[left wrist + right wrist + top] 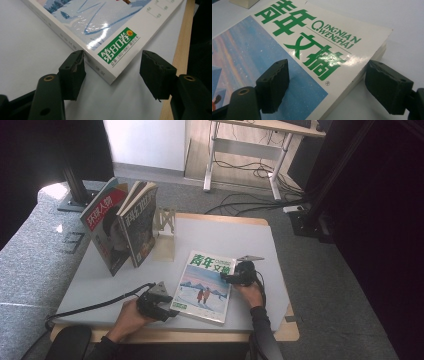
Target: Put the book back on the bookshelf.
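High view is looking forward and down from above the person's side, taking in the whole counter (235, 237). Left gripper view is sitting very close, facing the magazine (120, 32) at its near-left corner by the counter's front edge. Right gripper view is looking closely across the magazine's title corner. All three are sharing that magazine.

The magazine (204, 287) has a glossy paper cover that throws glare, over a matt white block of pages. The desk (225, 237) carries a smooth, matt pale sheet with a light wooden edge (181, 50) showing at its near side. Each gripper's fingers (75, 72) (274, 82) look like matt dark rubbery pads, rough and chipped at the edges. The floor (320, 265) is grey carpet.
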`<state>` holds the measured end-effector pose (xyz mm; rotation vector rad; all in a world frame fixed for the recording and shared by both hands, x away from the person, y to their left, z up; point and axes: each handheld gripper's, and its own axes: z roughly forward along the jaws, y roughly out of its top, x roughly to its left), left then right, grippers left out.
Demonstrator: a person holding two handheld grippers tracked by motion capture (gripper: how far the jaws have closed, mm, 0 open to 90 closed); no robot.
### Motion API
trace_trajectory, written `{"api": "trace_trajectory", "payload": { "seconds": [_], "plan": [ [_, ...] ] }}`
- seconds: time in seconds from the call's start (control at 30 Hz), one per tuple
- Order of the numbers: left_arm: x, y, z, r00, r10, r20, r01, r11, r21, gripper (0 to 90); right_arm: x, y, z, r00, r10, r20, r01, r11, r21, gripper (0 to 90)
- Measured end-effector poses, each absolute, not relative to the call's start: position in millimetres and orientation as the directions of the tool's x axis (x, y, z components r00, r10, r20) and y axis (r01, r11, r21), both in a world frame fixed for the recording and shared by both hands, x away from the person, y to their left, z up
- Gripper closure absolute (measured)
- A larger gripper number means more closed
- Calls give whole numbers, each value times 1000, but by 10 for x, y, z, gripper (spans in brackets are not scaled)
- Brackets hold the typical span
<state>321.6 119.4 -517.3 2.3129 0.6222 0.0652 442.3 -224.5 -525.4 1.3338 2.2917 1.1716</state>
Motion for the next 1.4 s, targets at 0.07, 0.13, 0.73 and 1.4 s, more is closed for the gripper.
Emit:
{"api": "trace_trajectory", "payload": {
  "seconds": [0.07, 0.13, 0.73, 1.4],
  "plan": [
    [3199, 1180, -5175, 888, 443, -122, 404, -626, 667, 366, 4449, -2226, -5255, -552, 815, 174, 618, 260, 742, 195],
    [3203, 1179, -5172, 894, 433, -112, 392, -637, 664, 362, 4466, -2219, -5255, -554, 814, 173, 617, 262, 742, 193],
    [3549, 1530, -5038, 875, 468, -122, 400, -560, 725, 87, 4407, -2260, -5221, -572, 810, 129, 606, 311, 732, 0],
    [3910, 1540, -5281, 825, 565, 7, 422, -625, 657, 0, 4379, -2291, -5261, -614, 772, 162, 617, 342, 709, 0]
  ]
}}
